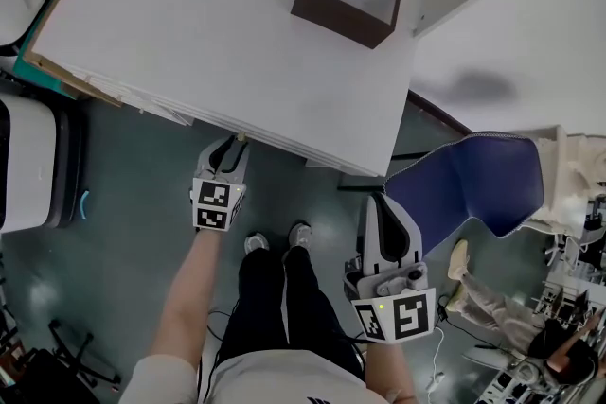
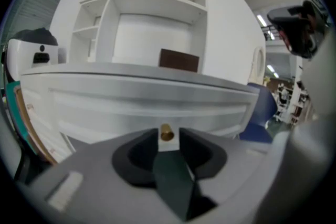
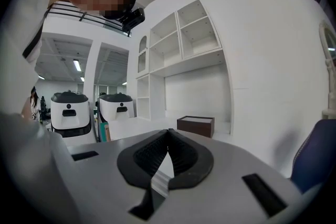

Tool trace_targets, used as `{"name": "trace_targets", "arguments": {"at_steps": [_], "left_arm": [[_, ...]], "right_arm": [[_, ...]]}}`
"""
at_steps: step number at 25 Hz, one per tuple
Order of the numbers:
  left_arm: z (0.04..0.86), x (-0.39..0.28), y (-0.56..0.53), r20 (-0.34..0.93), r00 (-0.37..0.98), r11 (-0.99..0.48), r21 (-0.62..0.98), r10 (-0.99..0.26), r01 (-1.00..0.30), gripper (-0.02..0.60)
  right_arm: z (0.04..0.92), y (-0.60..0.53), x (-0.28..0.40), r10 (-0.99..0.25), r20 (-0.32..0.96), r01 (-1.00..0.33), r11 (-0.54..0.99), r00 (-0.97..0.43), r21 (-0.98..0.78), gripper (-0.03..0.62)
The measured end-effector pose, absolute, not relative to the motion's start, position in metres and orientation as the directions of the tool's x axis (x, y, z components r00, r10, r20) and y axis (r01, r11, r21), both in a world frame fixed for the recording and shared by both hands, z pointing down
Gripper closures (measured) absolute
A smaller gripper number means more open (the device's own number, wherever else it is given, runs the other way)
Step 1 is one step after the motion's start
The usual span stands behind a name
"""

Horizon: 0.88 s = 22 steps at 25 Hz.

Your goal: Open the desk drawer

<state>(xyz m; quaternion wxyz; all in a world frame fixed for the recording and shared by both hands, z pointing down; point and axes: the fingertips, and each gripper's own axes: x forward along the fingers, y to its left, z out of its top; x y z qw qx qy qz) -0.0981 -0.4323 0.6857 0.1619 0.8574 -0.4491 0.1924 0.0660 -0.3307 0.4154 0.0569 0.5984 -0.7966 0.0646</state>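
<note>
The person wears black trousers (image 1: 275,298), pale shoes (image 1: 256,243) and a light short-sleeved top (image 1: 270,385). The left gripper (image 1: 232,145) and right gripper (image 1: 383,205) are grey with black pads (image 3: 149,152), each bearing a black-and-white marker cube (image 1: 216,205).

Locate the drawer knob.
Left gripper view, low centre: the knob sits on the drawer front, seen between the open jaws of the left hand-held gripper.

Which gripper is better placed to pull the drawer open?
Left. The left gripper holds open jaws either side of the brass knob on the white drawer front. The right gripper, jaws together and empty, hangs back from the white desk.
</note>
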Motion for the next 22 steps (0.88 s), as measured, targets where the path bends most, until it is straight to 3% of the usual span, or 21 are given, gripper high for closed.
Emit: {"name": "trace_targets", "arguments": {"at_steps": [5,7,22], "left_arm": [[0.695,-0.097,-0.439,0.484,0.512,-0.530,0.113,-0.709,-0.841,0.466],[0.694,-0.096,-0.441,0.481,0.515,-0.532,0.114,-0.710,-0.839,0.509],[0.694,-0.107,-0.415,0.501,0.482,-0.486,0.134,-0.719,-0.864,0.509]], "right_arm": [[0.418,-0.324,0.069,-0.949,0.180,-0.965,0.260,-0.260,-0.024,0.594],[0.418,-0.322,0.070,-0.949,0.181,-0.966,0.258,-0.257,-0.018,0.594],[0.409,-0.307,0.066,-0.947,0.169,-0.961,0.276,-0.274,-0.013,0.594]]}}
